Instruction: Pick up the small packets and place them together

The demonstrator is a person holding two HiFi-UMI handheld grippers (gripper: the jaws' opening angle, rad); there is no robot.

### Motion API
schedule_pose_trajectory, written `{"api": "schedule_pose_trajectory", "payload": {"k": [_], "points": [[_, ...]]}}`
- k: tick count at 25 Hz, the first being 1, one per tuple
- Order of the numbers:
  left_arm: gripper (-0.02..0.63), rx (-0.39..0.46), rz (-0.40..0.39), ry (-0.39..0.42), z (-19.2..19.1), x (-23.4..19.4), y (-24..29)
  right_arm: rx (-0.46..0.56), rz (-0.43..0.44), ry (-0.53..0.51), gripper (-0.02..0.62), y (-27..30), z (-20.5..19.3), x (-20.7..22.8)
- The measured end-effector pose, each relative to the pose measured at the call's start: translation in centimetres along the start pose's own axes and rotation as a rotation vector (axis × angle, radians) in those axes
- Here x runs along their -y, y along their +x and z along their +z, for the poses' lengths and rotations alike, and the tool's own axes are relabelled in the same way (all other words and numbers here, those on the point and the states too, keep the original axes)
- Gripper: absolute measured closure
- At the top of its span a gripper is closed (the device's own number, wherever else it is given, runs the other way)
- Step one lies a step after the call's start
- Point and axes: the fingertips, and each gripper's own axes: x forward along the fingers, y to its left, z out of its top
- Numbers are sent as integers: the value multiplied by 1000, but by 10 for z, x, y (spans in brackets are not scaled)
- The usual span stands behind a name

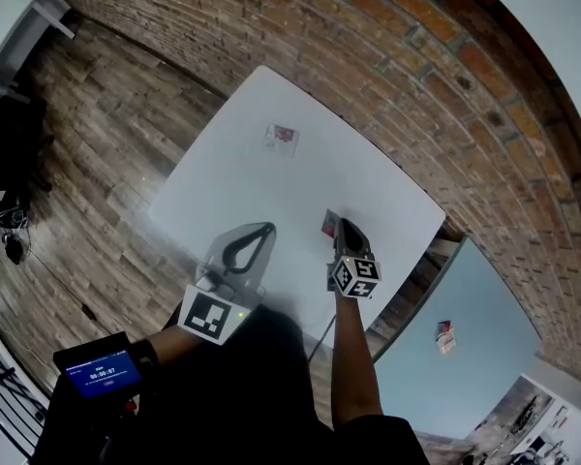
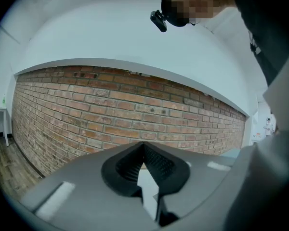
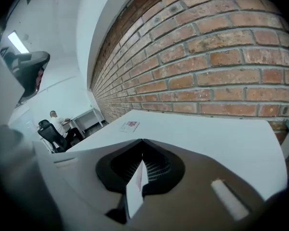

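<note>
A small white and red packet (image 1: 282, 138) lies flat on the far part of the white table (image 1: 223, 177); it also shows ahead in the right gripper view as the packet on the table (image 3: 129, 125). My right gripper (image 1: 340, 224) hovers over the table's right side, shut on a second small packet (image 1: 328, 224), which stands on edge between the jaws as the held packet (image 3: 135, 187). My left gripper (image 1: 267, 229) is over the near part of the table, shut with nothing in it; its tips (image 2: 144, 146) meet.
A brick wall (image 1: 397, 56) runs along the table's far side. A wood floor (image 1: 97, 163) lies to the left. A light blue table (image 1: 465, 308) at lower right bears another packet (image 1: 445, 334). A person (image 3: 58, 121) sits at a far desk.
</note>
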Motion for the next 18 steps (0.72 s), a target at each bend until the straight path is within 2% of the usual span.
{"api": "schedule_pose_trajectory", "payload": {"k": [3,8,15,18], "points": [[604,-1,-17,-8,3,-5,-4,-42,-8,29,592,10,-19,-11],[604,9,-45,-5,12,-25,-11,-61,-75,151,592,26,-41,-14],[604,-24,-42,-1,8,-39,-18,-75,-181,250,591,22,-72,13],[604,-36,-44,-1,4,-40,-19,-99,-198,247,585,19,-81,21]]}}
